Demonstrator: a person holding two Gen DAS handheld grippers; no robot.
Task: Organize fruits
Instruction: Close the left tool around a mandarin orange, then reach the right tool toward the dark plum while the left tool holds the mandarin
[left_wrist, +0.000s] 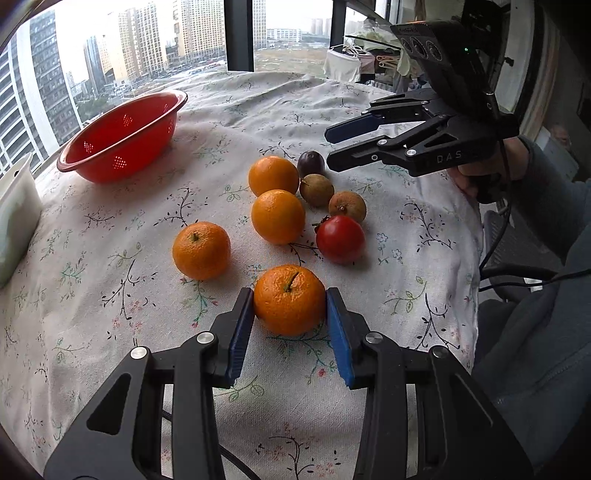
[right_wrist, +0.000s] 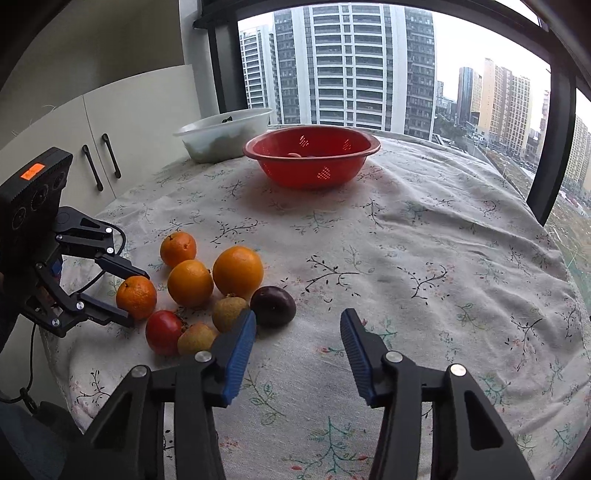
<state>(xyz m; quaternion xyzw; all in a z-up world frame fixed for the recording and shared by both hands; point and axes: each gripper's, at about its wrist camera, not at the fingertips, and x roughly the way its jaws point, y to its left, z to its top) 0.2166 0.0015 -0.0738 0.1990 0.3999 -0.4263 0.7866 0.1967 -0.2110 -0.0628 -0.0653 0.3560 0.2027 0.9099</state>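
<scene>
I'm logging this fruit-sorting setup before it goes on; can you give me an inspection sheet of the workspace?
Surface: floral tablecloth, wrinkled.
Job's things: four oranges, one held orange; red fruit; two brown fruits; purple fruit; red colander; white bowl.
Clutter: nothing seen.
Grippers: left gripper jaws press the held orange; right gripper jaws apart, empty.
Cables: black cables at the table edge.
Surroundings: window with tower blocks; cabinet doors.

We see right gripper (right_wrist: 297, 328) open over bare tablecloth (right_wrist: 424, 240), near front edge. Fruit cluster toward table's left edge; left gripper (right_wrist: 135, 295) clamps mandarin (right_wrist: 136, 297). Red colander (right_wrist: 312, 155), white bowl (right_wrist: 223, 133) at far edge.
</scene>
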